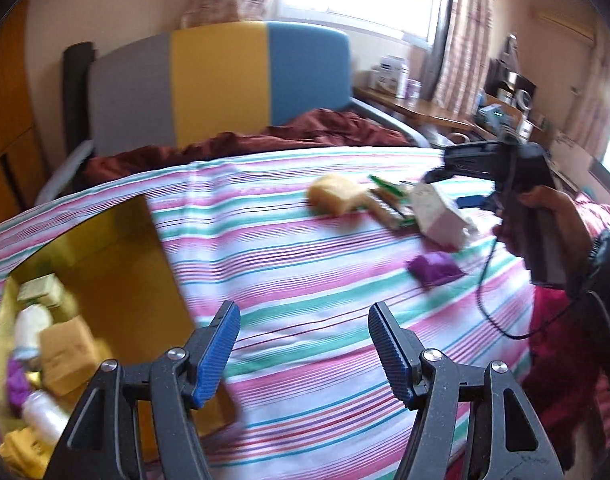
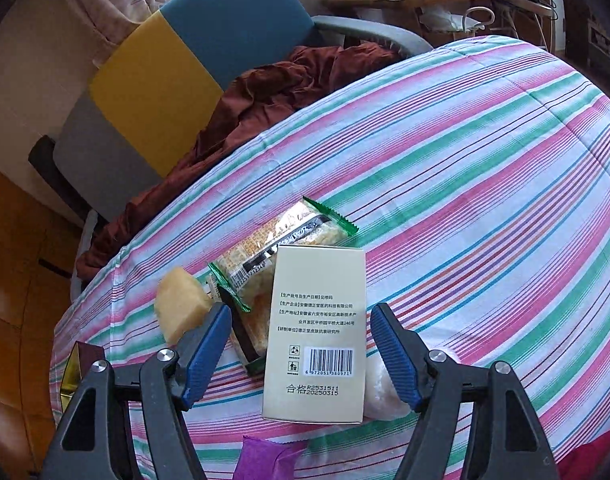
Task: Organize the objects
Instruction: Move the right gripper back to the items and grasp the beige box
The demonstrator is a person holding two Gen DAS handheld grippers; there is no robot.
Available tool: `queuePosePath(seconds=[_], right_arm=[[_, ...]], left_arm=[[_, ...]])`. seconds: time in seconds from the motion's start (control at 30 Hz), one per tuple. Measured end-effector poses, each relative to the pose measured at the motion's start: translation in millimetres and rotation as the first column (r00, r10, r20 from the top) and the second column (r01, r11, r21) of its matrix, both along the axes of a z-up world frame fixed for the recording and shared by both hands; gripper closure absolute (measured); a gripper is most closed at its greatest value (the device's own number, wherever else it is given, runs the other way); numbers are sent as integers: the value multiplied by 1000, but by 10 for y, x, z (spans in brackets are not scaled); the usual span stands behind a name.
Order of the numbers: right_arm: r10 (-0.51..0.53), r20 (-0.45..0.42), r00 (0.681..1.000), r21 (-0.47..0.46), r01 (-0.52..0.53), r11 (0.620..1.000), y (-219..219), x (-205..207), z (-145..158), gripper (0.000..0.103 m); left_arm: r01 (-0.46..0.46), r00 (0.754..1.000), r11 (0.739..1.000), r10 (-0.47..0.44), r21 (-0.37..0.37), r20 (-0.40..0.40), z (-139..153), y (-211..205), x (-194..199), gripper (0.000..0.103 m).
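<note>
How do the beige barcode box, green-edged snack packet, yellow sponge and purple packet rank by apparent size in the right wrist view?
1. Beige barcode box
2. Green-edged snack packet, partly covered
3. Yellow sponge
Purple packet: cropped by the frame edge, so unranked.

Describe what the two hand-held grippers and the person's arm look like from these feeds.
Both the left hand-held gripper and the right hand-held gripper have black skeletal frames with triangular cutouts, silver pivot bolts and ribbed blue finger pads. The left view shows the right unit's boxy black body, a black cable dangling, and a dark glossy sleeve.
</note>
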State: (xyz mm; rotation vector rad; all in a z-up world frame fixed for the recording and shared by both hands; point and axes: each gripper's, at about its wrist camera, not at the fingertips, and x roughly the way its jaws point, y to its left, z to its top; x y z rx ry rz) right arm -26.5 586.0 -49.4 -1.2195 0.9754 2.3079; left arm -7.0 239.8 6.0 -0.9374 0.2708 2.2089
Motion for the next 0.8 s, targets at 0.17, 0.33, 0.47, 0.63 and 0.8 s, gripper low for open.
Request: queuePosePath(seconds=[0.17,0.33,0.47,0.63,0.8], right_arm=[[67,93,993,27,-70,997,-104,-88,-115,52],[56,32,998,40,-57,998,-74,-2,-14,53],[6,-27,1000,44,-5,999,11,114,112,53],[-64,-62,996,46,67,997,135,194,175,52],[-87,-73,994,49,91,995,176,233,199,52]], left_arm=[[72,996,997,-72,-5,52,-122,381,19,36],[96,979,995,-96,11,181,-357,633,-99,36],[88,973,996,-86,-3,213,-422,787,-226,36],[48,965,999,-51,17,257,-400,952,-485,40],[45,960,999,-42,-3,278,-464,1149,-606,42]])
